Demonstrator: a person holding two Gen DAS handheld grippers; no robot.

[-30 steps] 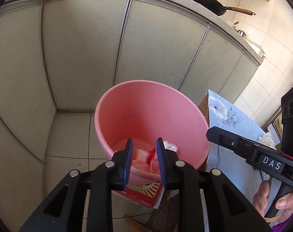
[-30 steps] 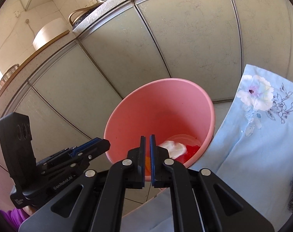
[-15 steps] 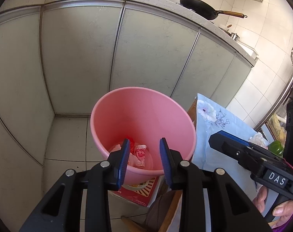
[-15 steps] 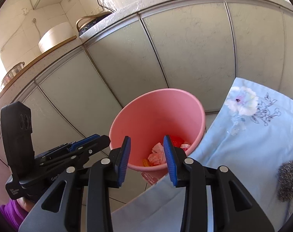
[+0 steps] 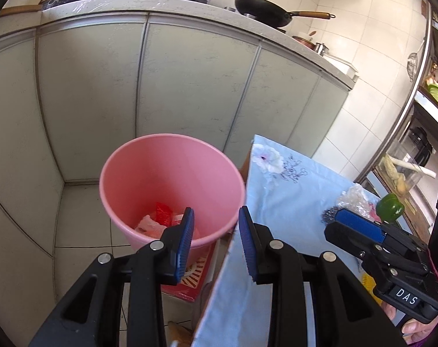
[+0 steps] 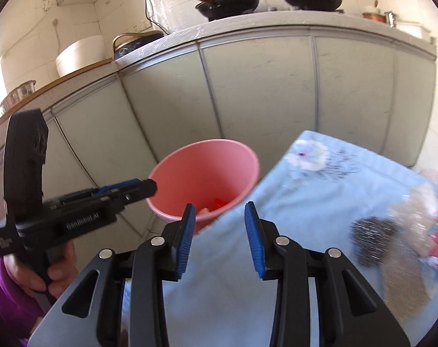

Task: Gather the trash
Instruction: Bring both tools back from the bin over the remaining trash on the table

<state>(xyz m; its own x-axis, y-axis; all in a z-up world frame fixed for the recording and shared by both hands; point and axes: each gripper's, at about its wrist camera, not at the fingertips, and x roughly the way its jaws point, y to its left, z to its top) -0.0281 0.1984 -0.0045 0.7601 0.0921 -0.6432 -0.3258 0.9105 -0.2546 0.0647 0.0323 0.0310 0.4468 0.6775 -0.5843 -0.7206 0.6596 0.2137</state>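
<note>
A pink bucket stands on the floor beside the table and shows in the right wrist view too. Red and pale wrappers lie at its bottom. My left gripper is open and empty above the bucket's near rim. My right gripper is open and empty over the table's left edge. A crumpled clear plastic wrapper lies on the blue floral tablecloth. In the right wrist view it looks blurred, next to a steel scourer.
Grey kitchen cabinets stand behind the bucket, with pans on the counter. A red box lies under the bucket. A green cap and a brown pad sit on the table.
Both grippers opened wider and pulled up and back from the bucket toward the table. The white piece held by the right gripper is gone from it; more trash lies in the bucket.
</note>
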